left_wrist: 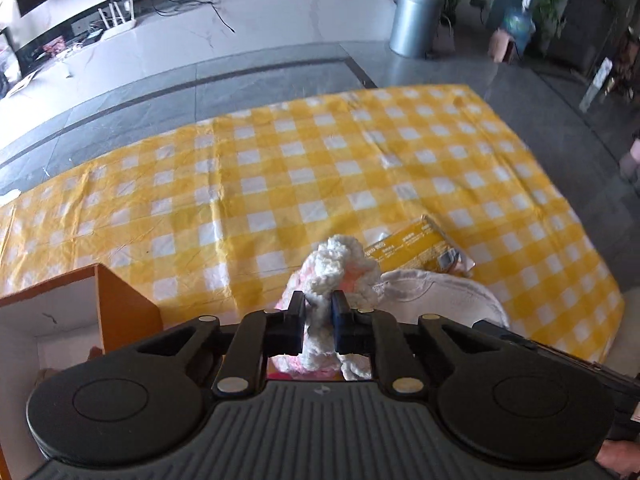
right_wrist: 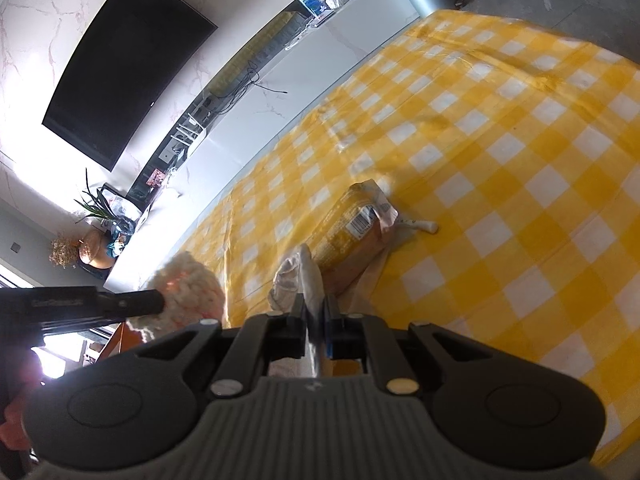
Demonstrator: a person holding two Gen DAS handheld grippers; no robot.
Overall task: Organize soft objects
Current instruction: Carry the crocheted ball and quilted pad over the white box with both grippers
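Left tool (left_wrist: 318, 310) clamped narrow on a fluffy white-and-pink knitted piece (left_wrist: 340, 268), held up above the bench (left_wrist: 280, 168) with its yellow-and-white checked cloth. Same knitted piece visible in the right wrist view as a pale woolly mass (right_wrist: 188, 284) at the left, above the bench edge. Just left of the left tool, an open orange box (left_wrist: 80, 308) with a white inside. Right tool (right_wrist: 316, 314) pinched nearly shut on a fold of white fabric (right_wrist: 298, 276), a bunched end of it sticking up past the fingertips. Same white fabric showing in the left wrist view as a pale heap (left_wrist: 440, 296) just right of the knitted piece. Beyond the fabric, a yellow packet (right_wrist: 352, 224) with a barcode lying flat on the cloth, touching the white fabric at its near end.
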